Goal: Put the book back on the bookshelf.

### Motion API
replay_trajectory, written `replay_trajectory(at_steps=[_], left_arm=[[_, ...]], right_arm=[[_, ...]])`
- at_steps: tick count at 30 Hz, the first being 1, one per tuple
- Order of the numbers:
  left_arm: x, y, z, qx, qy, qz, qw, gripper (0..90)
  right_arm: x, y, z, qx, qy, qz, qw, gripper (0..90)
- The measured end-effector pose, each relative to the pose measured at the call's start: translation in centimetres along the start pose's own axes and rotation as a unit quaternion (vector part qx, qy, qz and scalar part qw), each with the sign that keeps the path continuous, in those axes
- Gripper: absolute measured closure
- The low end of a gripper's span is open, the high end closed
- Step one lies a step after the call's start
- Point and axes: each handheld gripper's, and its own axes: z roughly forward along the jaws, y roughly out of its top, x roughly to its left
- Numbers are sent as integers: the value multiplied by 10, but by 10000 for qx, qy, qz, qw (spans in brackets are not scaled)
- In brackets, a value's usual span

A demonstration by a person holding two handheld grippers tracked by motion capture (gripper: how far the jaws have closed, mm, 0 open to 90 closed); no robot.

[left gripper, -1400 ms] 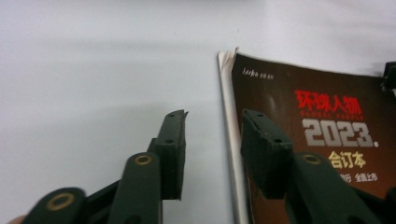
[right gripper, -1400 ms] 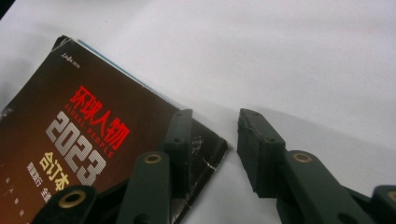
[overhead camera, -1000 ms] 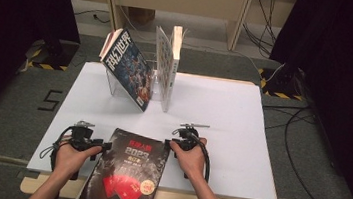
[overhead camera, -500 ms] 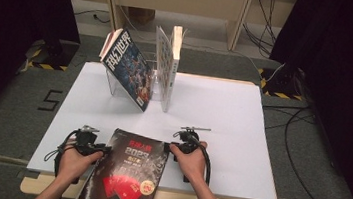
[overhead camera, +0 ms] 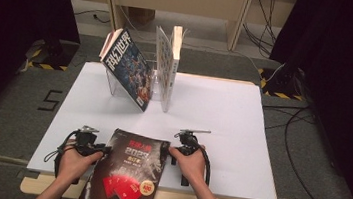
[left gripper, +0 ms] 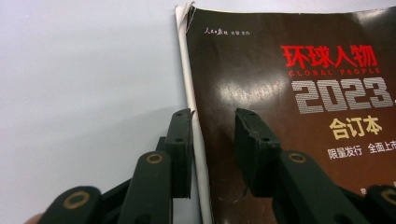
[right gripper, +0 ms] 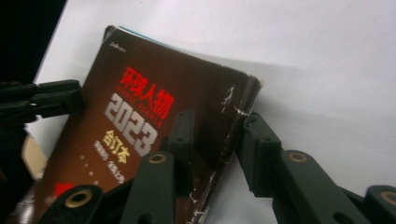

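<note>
A thick dark book with red and white lettering lies at the table's front edge, its near end past the edge. My left gripper is at its left side. In the left gripper view the jaws straddle the white page edge of the book and have just been closing on it. My right gripper is at the right side. Its jaws have just been closing over the worn spine edge of the book, which casts a shadow on the table. The left gripper shows beyond.
At the back of the white table a clear stand holds a leaning magazine and an upright book. Cables lie on the floor to the right. Dark curtains flank both sides.
Both hands stay at the book's two sides and the book keeps its place. The grippers sit a little tighter against its edges than before.
</note>
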Motion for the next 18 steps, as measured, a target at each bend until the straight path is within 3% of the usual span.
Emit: replay_trajectory(at_steps=[7, 11, 16, 18], left_arm=[[1, -1, 0, -38, -17, -10, 10000, 669], [2, -2, 0, -74, -52, -40, 10000, 665], [4, -1, -1, -108, -207, -135, 9996, 609], [6, 0, -3, -191, -131, -93, 9997, 583]], right_arm=[[-4, -1, 2, -19, 255, 257, 9993, 822], [-1, 0, 0, -66, 332, 286, 9990, 851], [4, 0, -6, -266, 493, 333, 9979, 875], [6, 2, -8, -388, 550, 291, 9973, 877]])
